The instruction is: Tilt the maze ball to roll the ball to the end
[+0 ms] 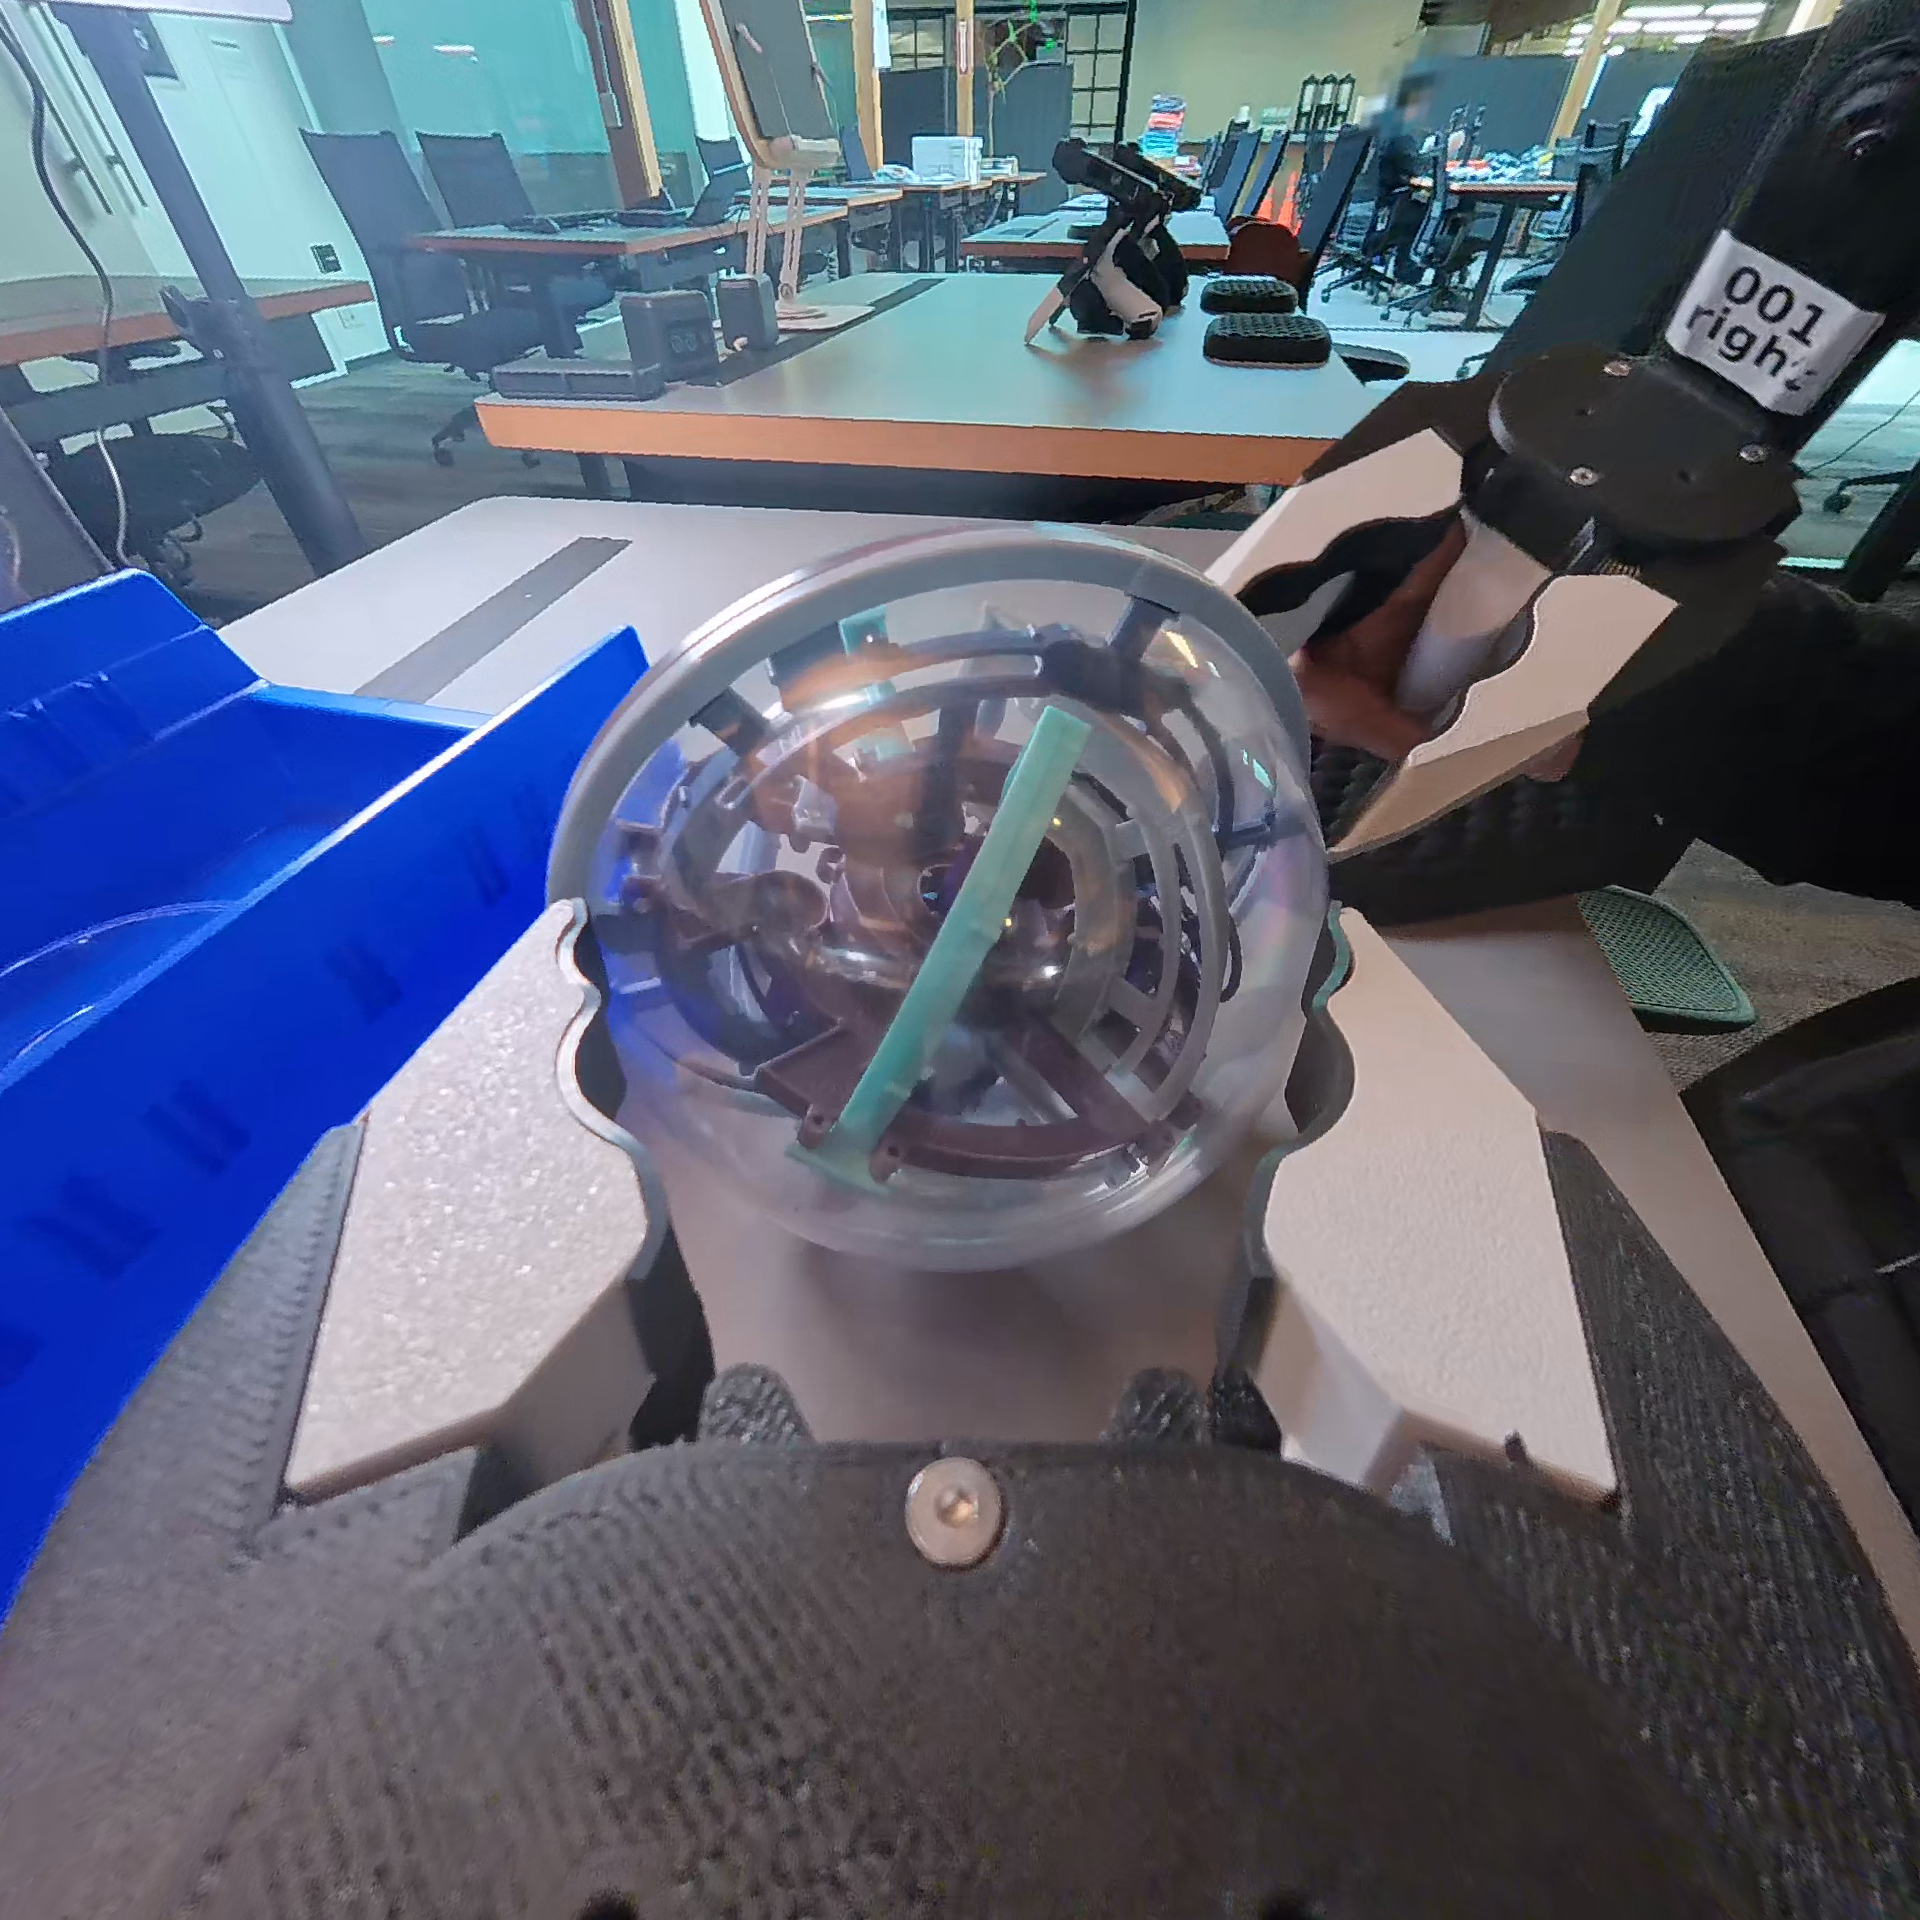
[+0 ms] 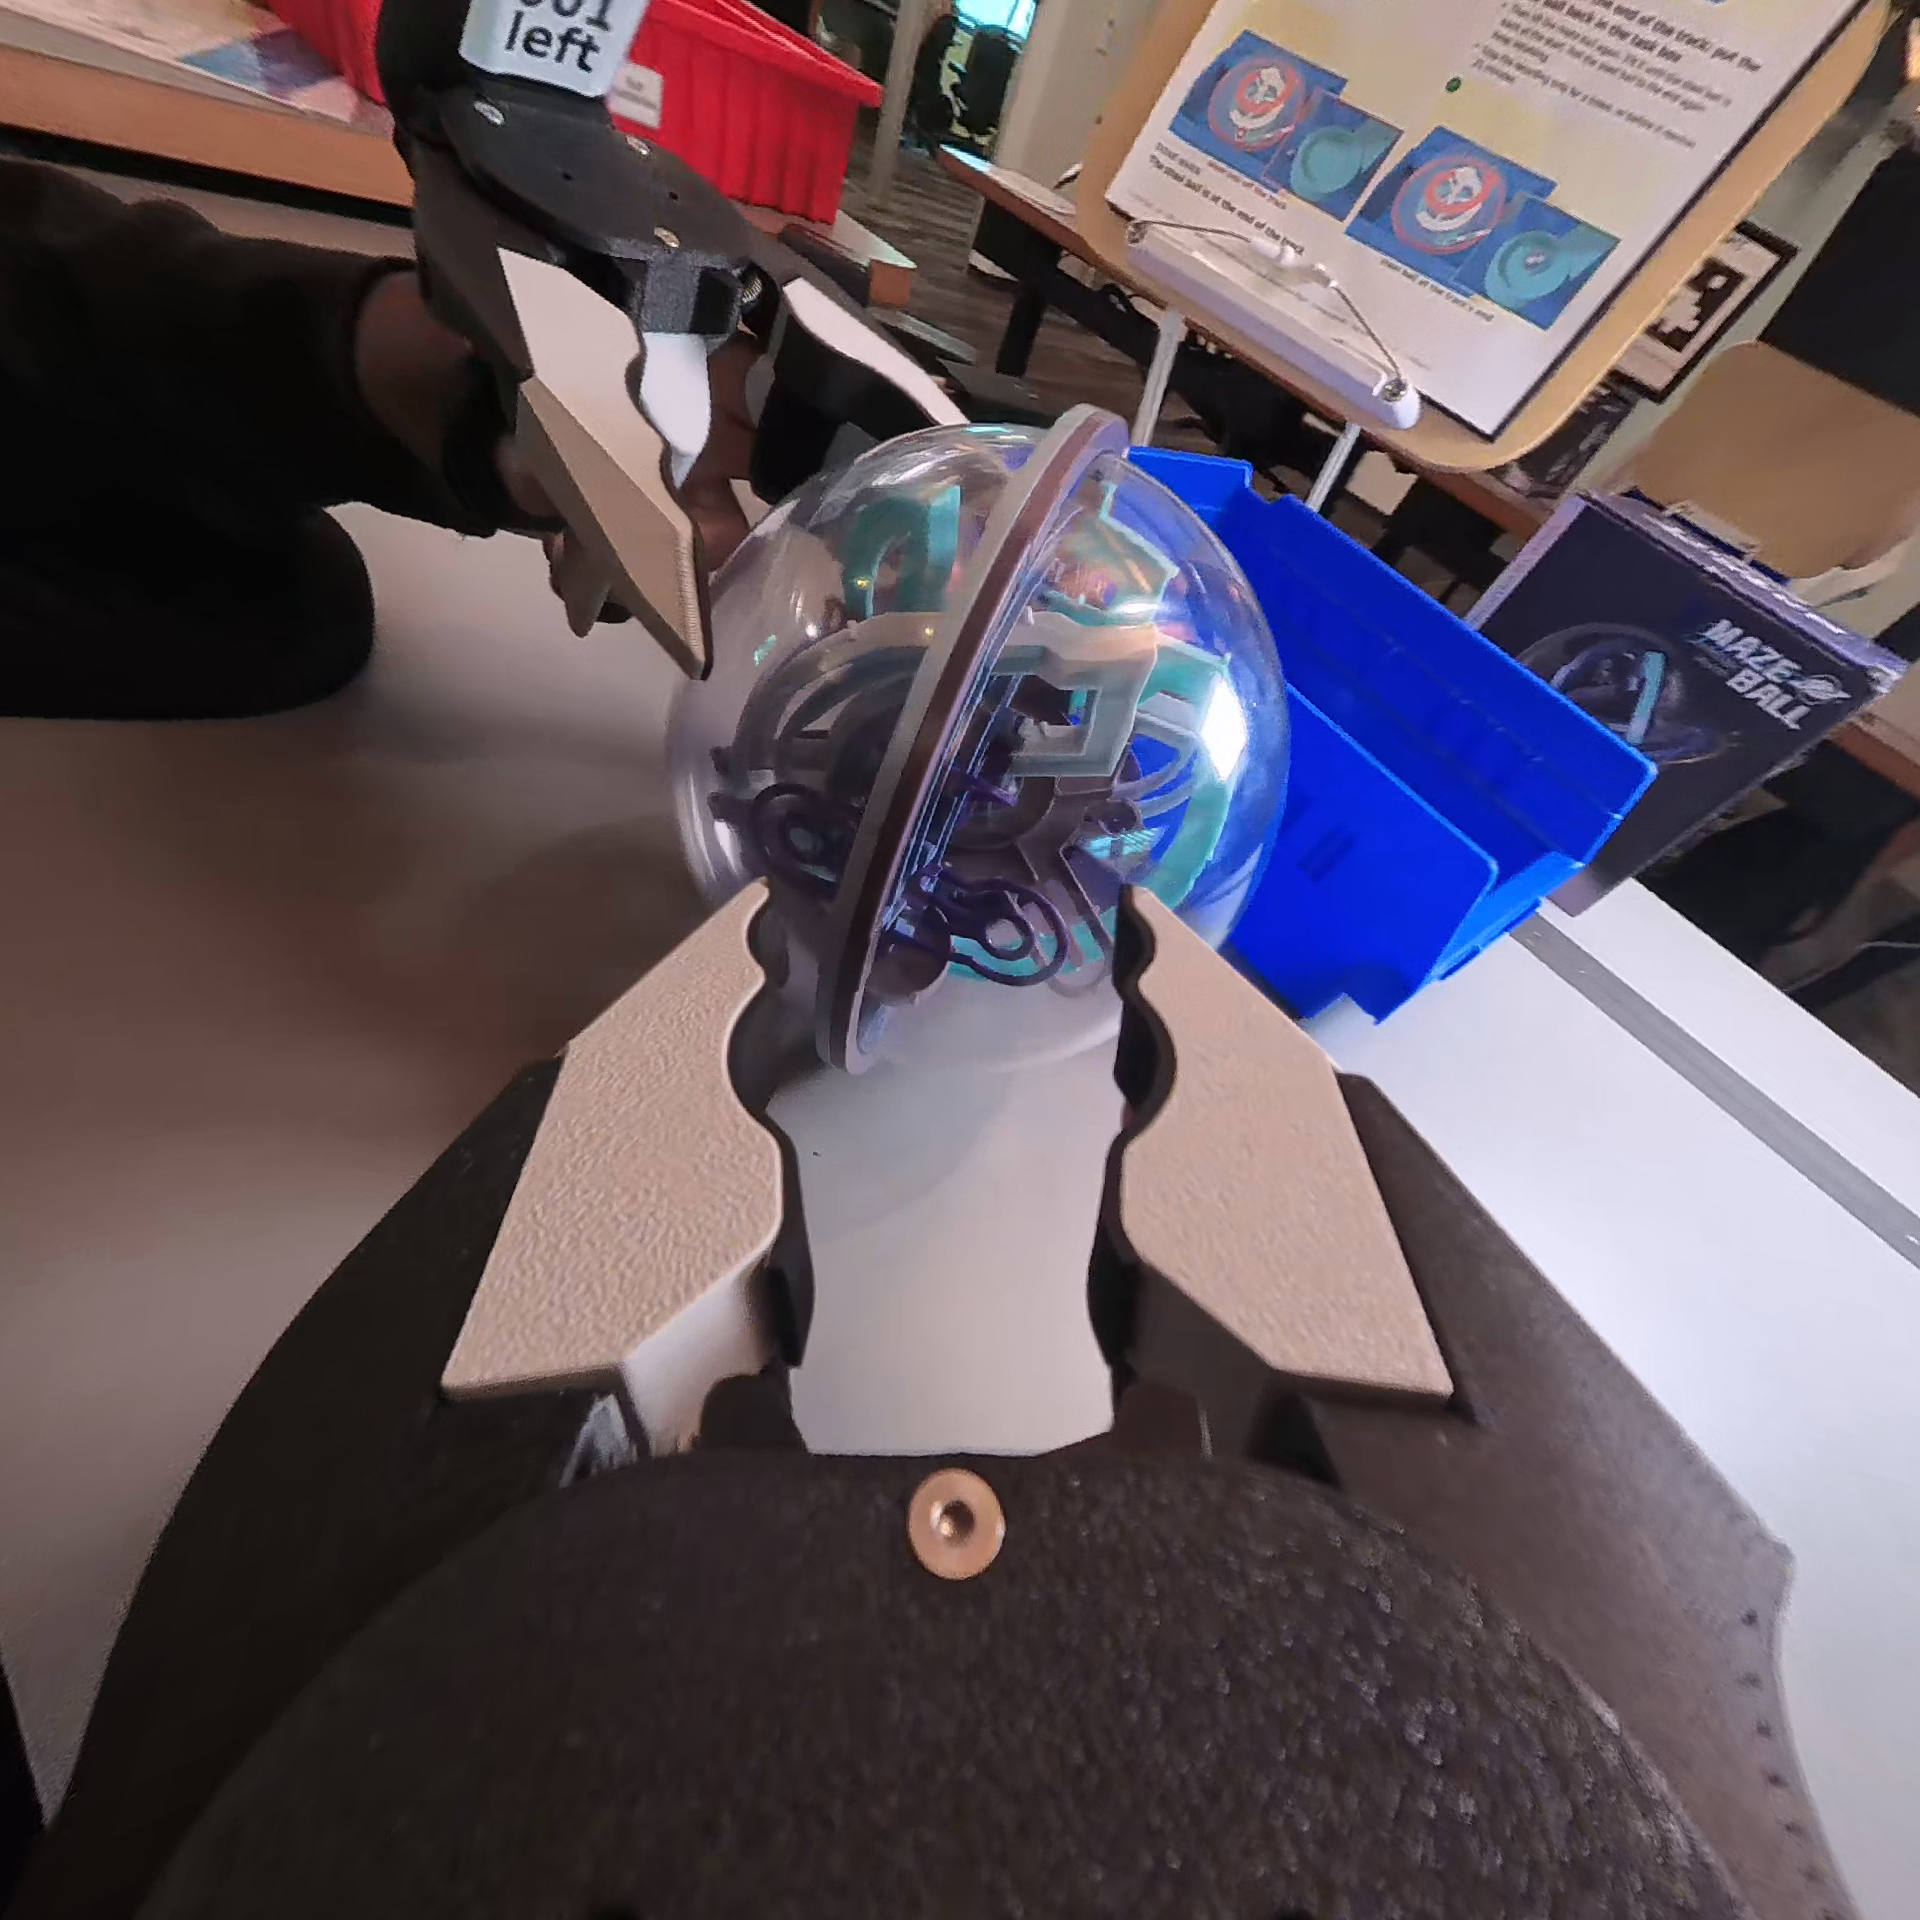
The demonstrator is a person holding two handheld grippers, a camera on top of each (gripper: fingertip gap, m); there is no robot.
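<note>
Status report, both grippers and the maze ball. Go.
Left gripper open, straddling maze ball. Right gripper open at its rim. Ball rests on table. Blue bin close beside.

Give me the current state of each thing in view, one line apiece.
maze ball: on the table, seam ring tilted; small ball inside not discernible.
left tool: open, fingers flanking the sphere.
right tool: open, fingers either side of the ring's lower edge.
blue bin: open-topped, beside the sphere.
box: upright behind the bin.
</note>
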